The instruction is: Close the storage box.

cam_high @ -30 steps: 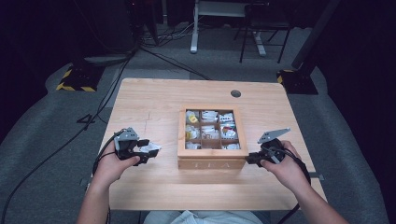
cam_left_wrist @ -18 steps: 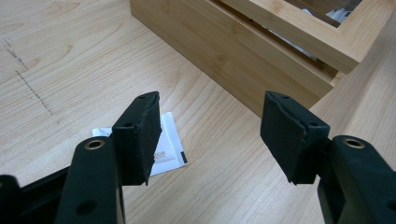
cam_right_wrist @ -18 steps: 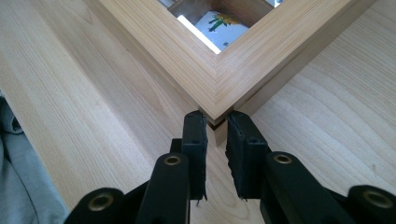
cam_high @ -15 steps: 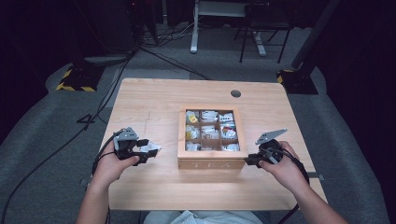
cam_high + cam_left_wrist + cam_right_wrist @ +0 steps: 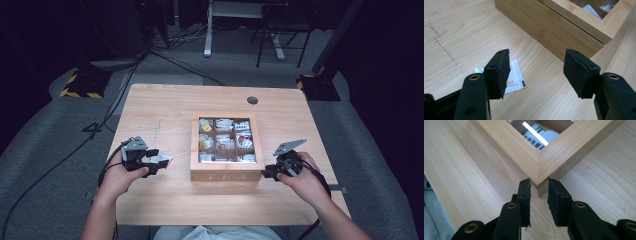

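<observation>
A wooden tea box (image 5: 225,175) with a window lid stands mid-table, with sachets visible in its compartments. My right gripper (image 5: 266,172) is at the box's front right corner. In the right gripper view its jaws (image 5: 539,182) stand a narrow gap apart and have just been opening. The corner of the box lid (image 5: 524,152) sits between the tips, and the pads do not press on it. My left gripper (image 5: 154,162) is open left of the box with nothing between its jaws (image 5: 537,55). A white tea sachet (image 5: 515,77) lies flat on the table behind the left jaw.
The table's front edge runs close below both hands. A round cable hole (image 5: 252,100) sits at the back right of the tabletop. Faint pencil marks (image 5: 441,45) cross the wood left of the box. Cables and furniture legs lie on the floor beyond the table.
</observation>
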{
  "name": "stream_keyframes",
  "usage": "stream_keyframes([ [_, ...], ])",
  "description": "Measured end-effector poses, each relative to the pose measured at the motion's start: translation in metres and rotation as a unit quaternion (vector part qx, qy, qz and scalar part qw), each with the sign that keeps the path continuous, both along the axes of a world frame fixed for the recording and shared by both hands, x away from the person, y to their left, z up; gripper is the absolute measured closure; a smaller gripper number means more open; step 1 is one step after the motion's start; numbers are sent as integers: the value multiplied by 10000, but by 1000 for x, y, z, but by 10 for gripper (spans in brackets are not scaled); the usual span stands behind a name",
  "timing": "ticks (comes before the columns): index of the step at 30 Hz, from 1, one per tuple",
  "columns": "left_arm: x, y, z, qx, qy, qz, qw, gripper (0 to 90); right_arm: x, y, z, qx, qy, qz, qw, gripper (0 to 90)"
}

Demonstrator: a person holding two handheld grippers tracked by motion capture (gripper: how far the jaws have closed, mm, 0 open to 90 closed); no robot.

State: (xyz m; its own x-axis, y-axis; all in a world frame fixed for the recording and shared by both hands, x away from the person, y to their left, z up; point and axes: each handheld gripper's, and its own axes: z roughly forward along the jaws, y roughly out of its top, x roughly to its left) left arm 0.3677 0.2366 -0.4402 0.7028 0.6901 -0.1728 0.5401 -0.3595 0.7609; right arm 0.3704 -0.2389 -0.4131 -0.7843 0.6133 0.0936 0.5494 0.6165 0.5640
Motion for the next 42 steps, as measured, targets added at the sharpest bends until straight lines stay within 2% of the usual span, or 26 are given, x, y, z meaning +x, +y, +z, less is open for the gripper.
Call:
stream_keyframes([
  [4,-2,1,1,13,-7,4,10000,389,0,-4,4,139,-118,-22,9998,611],
  [7,-5,4,1,12,-8,51,10000,388,2,-9,7,307,-352,-88,9989,502],
  [11,-10,9,1,2,-41,140,9999,387,7,-21,11,629,-683,-227,9954,403],
  [14,-13,14,0,36,-31,202,9998,384,11,-30,13,810,-835,-288,9928,348],
  [21,-18,23,-3,96,2,403,9991,382,21,-48,14,1139,-1112,-493,9860,295],
  [25,-17,27,-5,117,22,450,9989,378,28,-60,11,1043,-1322,-620,9838,283],
  [29,-15,29,-8,218,46,525,9984,375,35,-75,4,1050,-1361,-834,9816,278],
  [36,-11,35,-19,222,167,600,9978,367,45,-98,-17,1025,-1257,-1136,9802,276],
  [42,-8,40,-27,205,270,712,9969,357,53,-110,-36,879,-1220,-1368,9791,273],
])
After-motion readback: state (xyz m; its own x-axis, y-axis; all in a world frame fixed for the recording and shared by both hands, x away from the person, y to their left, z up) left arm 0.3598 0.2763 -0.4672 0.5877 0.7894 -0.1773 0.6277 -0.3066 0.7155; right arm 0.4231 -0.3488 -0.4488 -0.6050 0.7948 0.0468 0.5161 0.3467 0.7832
